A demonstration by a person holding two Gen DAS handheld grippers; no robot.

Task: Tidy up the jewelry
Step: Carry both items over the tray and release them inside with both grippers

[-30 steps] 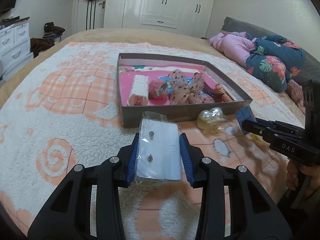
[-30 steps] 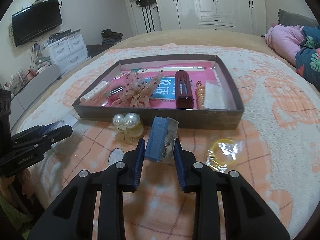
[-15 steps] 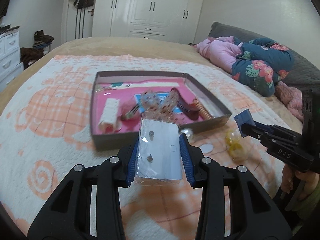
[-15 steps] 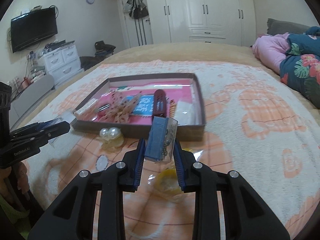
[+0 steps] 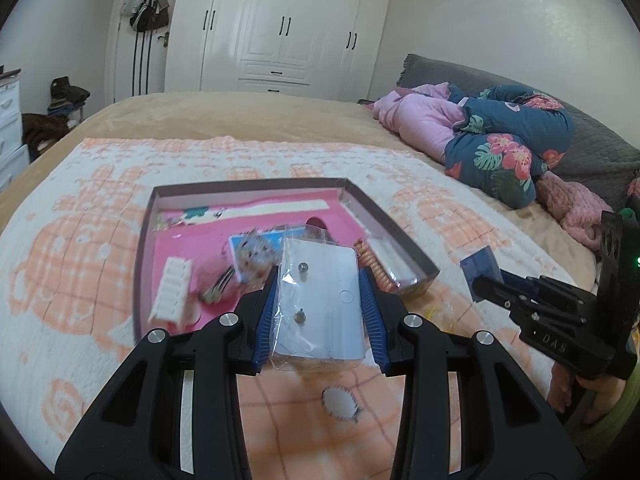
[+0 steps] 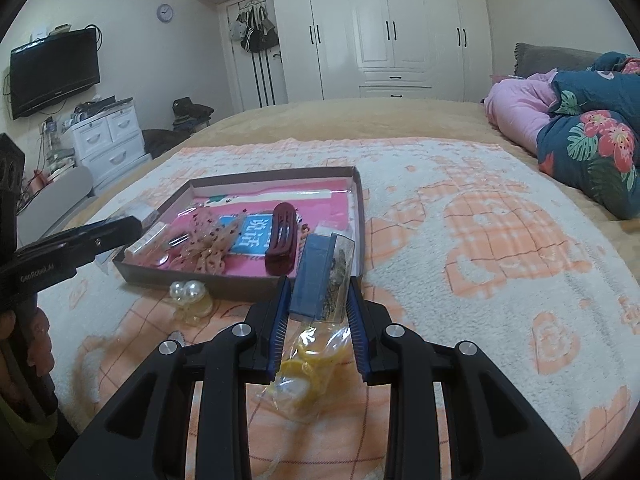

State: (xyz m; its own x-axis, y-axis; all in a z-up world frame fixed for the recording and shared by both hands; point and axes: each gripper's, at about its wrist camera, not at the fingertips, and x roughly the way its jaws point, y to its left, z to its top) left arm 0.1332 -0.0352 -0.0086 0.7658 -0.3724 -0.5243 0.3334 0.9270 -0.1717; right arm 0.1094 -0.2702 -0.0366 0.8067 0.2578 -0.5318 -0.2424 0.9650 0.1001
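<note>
My left gripper (image 5: 319, 304) is shut on a white earring card in a clear bag (image 5: 320, 304), held above the near edge of the shallow brown box (image 5: 145, 216) with a pink floor. My right gripper (image 6: 319, 300) is shut on a blue jewelry card in a clear bag (image 6: 316, 276), held above the blanket just in front of the box (image 6: 362, 208). The box holds a dark red hair clip (image 6: 282, 242), a patterned bow (image 6: 208, 246), a white comb-like piece (image 5: 173, 288) and an orange coil (image 5: 370, 264). The right gripper also shows in the left wrist view (image 5: 480, 280).
A pearl clip (image 6: 188, 292) and a bagged yellow item (image 6: 308, 364) lie on the orange-and-white blanket (image 6: 480, 240) in front of the box. Pink and floral bedding (image 5: 480, 136) is piled at the right. Drawers (image 6: 108, 140) and a TV (image 6: 54, 72) stand at the left.
Both grippers have risen and moved forward with their bags; the left one now hangs over the box's near edge and the right one is closer to the box.
</note>
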